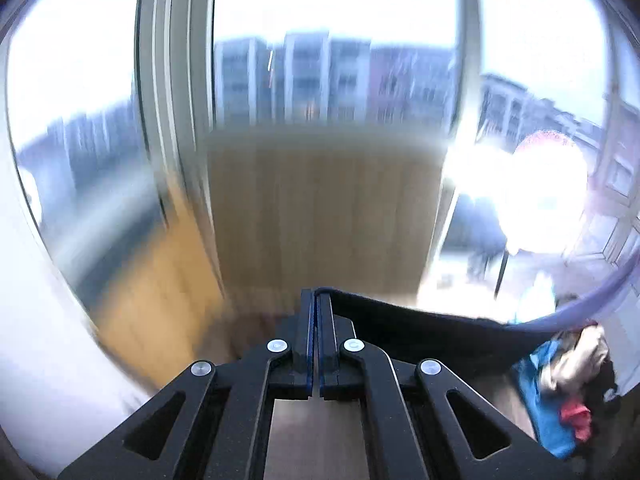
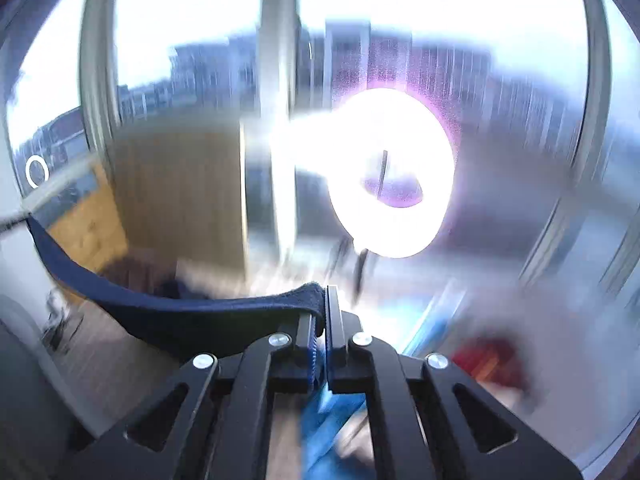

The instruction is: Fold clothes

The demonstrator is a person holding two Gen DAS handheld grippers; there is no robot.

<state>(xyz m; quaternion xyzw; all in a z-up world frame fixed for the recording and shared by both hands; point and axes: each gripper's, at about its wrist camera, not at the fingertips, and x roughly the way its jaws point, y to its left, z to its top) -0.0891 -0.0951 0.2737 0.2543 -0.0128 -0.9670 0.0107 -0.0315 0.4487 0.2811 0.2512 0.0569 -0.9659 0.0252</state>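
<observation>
Left wrist view: the left gripper (image 1: 316, 300) has its jaws pressed together on the edge of a dark navy garment (image 1: 420, 328), which runs off to the right as a taut band, lifted clear of the surface below. Far right of it lies a pile of clothes (image 1: 568, 384), blue, beige and red, on a pale surface. Beyond the fingers stands a wooden panel (image 1: 320, 208), and behind that a window (image 1: 332, 40) with blurred buildings outside.

In the right wrist view, the right gripper (image 2: 322, 304) is likewise clamped shut on the garment (image 2: 180, 312), which sweeps away to the left. A bright ring light (image 2: 392, 184) glares just beyond. Blue cloth (image 2: 328, 420) shows below the fingers and a red blur (image 2: 492, 364) sits to the right, both too smeared to make out.
</observation>
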